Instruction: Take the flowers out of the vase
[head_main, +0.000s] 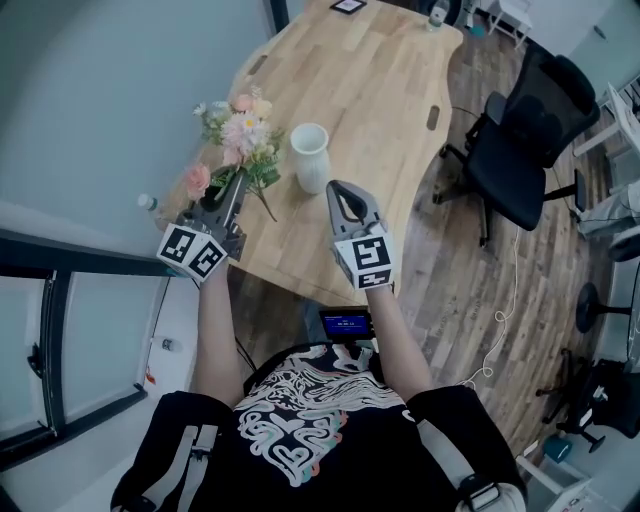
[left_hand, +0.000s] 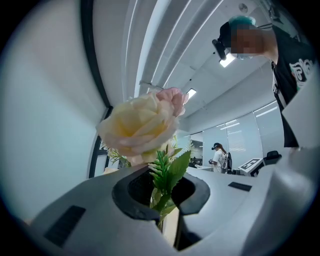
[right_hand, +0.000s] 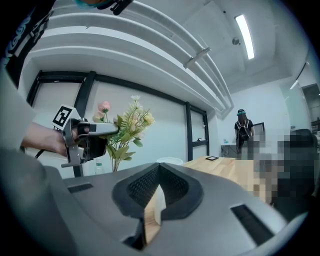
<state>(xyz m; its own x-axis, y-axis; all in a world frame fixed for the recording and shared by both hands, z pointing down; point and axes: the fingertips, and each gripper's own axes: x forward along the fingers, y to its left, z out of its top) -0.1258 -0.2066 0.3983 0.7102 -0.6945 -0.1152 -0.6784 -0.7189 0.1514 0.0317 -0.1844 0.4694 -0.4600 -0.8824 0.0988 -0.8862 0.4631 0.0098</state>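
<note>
Left gripper (head_main: 233, 188) clamped on stems of artificial flower bouquet (head_main: 240, 130); bouquet out of white vase (head_main: 310, 155), just left of it over tabletop (head_main: 370, 80). Right gripper (head_main: 340, 192) closed, empty, beside vase. Advice: lower bouquet flat before letting go, stems kept off vase

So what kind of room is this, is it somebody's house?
Probably an office or workroom, not a house. There is a long wooden table, a black swivel chair beside it, and a strip light on a high white ceiling.
</note>
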